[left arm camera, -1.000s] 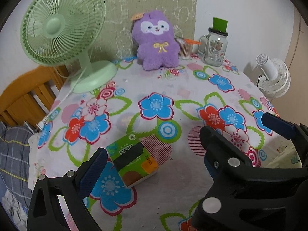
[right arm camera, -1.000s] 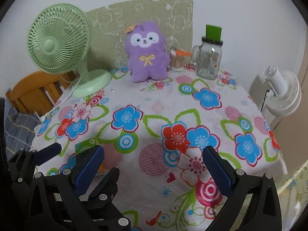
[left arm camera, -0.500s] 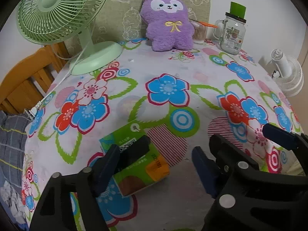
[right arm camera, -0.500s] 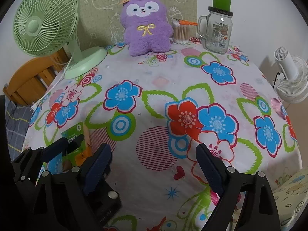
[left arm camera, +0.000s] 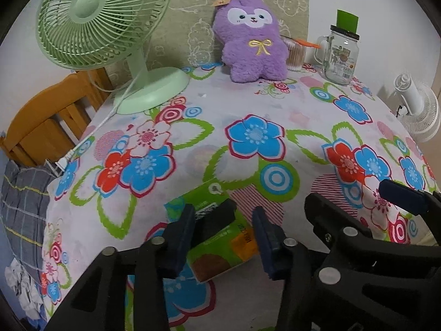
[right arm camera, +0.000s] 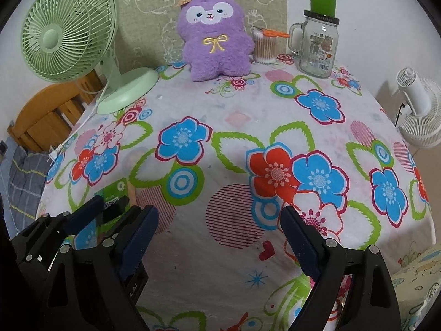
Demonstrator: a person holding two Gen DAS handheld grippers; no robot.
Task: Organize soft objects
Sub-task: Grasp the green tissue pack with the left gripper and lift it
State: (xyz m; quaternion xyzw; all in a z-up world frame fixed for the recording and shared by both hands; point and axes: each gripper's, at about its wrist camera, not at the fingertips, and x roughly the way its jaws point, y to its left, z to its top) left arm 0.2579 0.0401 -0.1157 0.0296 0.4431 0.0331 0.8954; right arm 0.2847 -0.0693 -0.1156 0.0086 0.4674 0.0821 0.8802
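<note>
A green tissue pack [left arm camera: 217, 237] lies flat on the flowered tablecloth [left arm camera: 253, 102] near its front left edge. My left gripper [left arm camera: 220, 238] straddles the pack, its blue pads on either side, and its jaws are closing; I see no firm squeeze on the wrapper. A purple plush toy [right arm camera: 215, 41] sits upright at the back of the table against the wall. My right gripper [right arm camera: 220, 237] hangs open over bare cloth to the right of the pack, with nothing between its fingers. In the right wrist view the pack [right arm camera: 115, 193] is half hidden behind the left gripper's finger [right arm camera: 85, 212].
A green desk fan [left arm camera: 96, 19] stands at the back left, its cord trailing off the table. A glass mug jar [left arm camera: 341, 52] and a cotton swab tub [right arm camera: 264, 47] stand at the back right. A white fan [right arm camera: 419, 110] and a wooden chair [left arm camera: 41, 127] flank the table.
The left jaws have narrowed from wide open to close around the tissue pack. Both grippers have dipped a little toward the table. The right jaws have narrowed slightly.
</note>
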